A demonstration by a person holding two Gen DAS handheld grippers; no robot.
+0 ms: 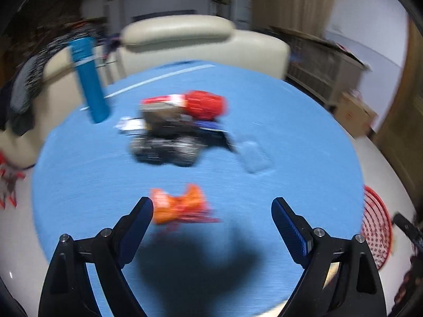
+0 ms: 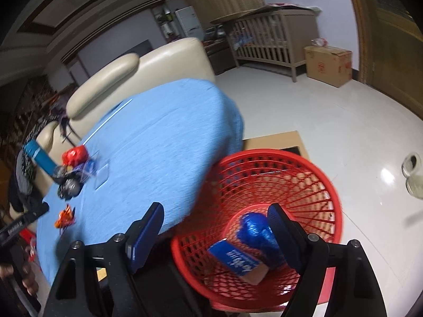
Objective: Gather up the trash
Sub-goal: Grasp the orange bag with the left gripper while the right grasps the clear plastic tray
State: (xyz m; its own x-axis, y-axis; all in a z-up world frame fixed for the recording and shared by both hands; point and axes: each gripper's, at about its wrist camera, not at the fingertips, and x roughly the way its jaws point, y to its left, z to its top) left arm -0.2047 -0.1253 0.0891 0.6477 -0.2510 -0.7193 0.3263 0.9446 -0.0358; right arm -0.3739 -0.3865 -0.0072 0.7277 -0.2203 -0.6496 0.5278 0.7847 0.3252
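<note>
We see left gripper wide open, empty; orange wrapper on blue table, 9 o'clock of its gap. We judge it light, crinkly, slippery; pinch bunched middle. Right gripper wide open, empty, over red basket.

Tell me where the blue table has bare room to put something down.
Free: the wide stretch of blue tablecloth between the cream chair and the red basket. Crowded: the wrapper pile beside the blue bottle, with the orange wrapper nearer.
</note>
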